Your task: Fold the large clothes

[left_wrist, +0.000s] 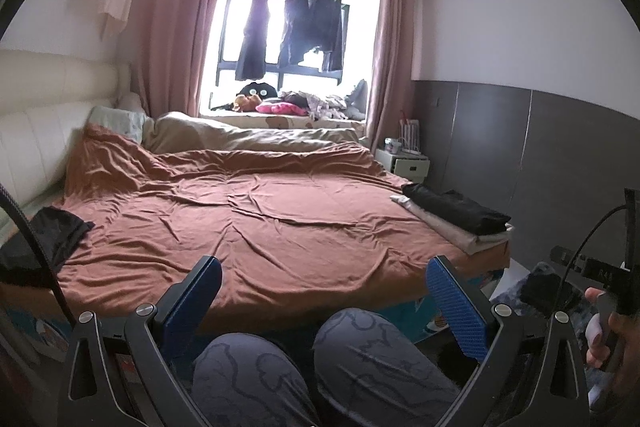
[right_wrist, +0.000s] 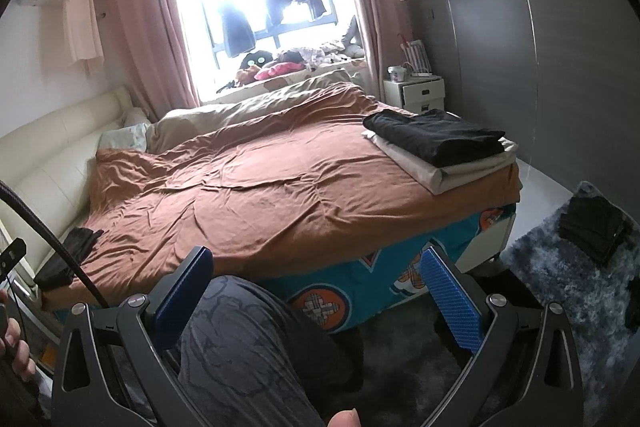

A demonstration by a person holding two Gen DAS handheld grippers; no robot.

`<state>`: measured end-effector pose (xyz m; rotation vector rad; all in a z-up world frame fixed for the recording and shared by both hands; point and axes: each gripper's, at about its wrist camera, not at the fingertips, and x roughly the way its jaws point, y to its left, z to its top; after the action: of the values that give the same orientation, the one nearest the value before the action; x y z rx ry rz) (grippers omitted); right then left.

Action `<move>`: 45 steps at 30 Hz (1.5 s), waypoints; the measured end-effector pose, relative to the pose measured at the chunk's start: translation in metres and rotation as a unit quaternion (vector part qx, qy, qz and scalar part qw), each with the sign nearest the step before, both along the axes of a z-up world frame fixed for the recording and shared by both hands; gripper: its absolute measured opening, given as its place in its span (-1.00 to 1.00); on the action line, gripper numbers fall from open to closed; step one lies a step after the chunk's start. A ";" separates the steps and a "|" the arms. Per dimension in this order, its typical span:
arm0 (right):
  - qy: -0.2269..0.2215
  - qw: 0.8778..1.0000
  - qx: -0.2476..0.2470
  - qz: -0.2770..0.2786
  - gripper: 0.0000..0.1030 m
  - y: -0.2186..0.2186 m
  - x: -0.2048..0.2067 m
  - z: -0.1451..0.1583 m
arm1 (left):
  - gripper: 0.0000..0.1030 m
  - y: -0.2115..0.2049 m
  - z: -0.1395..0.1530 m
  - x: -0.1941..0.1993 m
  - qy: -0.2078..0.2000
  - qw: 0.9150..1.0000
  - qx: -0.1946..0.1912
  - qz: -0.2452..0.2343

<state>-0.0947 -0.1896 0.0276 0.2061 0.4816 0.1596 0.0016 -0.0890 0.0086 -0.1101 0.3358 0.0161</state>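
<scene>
A wide bed with a rust-brown sheet fills both views. A folded black garment lies on a folded cream one at the bed's right front corner. A loose black garment lies at the bed's left edge. Another dark garment lies on the floor rug. My left gripper is open and empty, held above the person's knees before the bed's front edge. My right gripper is open and empty, low by the bed's front right side.
A cream headboard runs along the left. A beige duvet and pillows lie at the far side under the window. A white nightstand stands at the far right by the grey wall. A shaggy grey rug covers the floor at right.
</scene>
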 end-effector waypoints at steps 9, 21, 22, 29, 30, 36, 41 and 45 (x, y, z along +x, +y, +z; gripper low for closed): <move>0.000 1.000 -0.001 0.001 1.00 0.005 -0.002 -0.005 | 0.99 -0.007 0.001 -0.006 -0.007 1.000 0.004 -0.003; -0.001 1.000 -0.003 0.004 1.00 0.006 -0.004 -0.005 | 0.99 -0.009 0.001 -0.009 -0.006 1.000 0.007 -0.002; -0.001 1.000 -0.003 0.004 1.00 0.005 -0.004 -0.005 | 0.99 -0.009 0.001 -0.009 -0.007 1.000 0.008 -0.001; -0.002 1.000 -0.004 0.005 1.00 0.006 -0.006 -0.004 | 0.99 -0.008 0.001 -0.009 -0.007 1.000 0.008 -0.001; -0.001 1.000 -0.004 0.005 1.00 0.006 -0.005 -0.005 | 0.99 -0.008 0.001 -0.009 -0.006 1.000 0.007 -0.002; 0.002 1.000 -0.005 0.006 1.00 0.007 -0.005 -0.005 | 0.99 -0.010 0.002 -0.013 -0.004 1.000 0.006 0.001; 0.003 1.000 -0.006 0.006 1.00 0.009 -0.006 -0.003 | 0.99 -0.010 0.002 -0.014 -0.003 1.000 0.006 0.001; 0.002 1.000 -0.006 0.005 1.00 0.008 -0.006 -0.003 | 0.99 -0.011 0.003 -0.015 -0.004 1.000 0.006 0.002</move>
<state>-0.1007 -0.1815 0.0250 0.1923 0.4876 0.1671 -0.0137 -0.0998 0.0118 -0.0980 0.3269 0.0211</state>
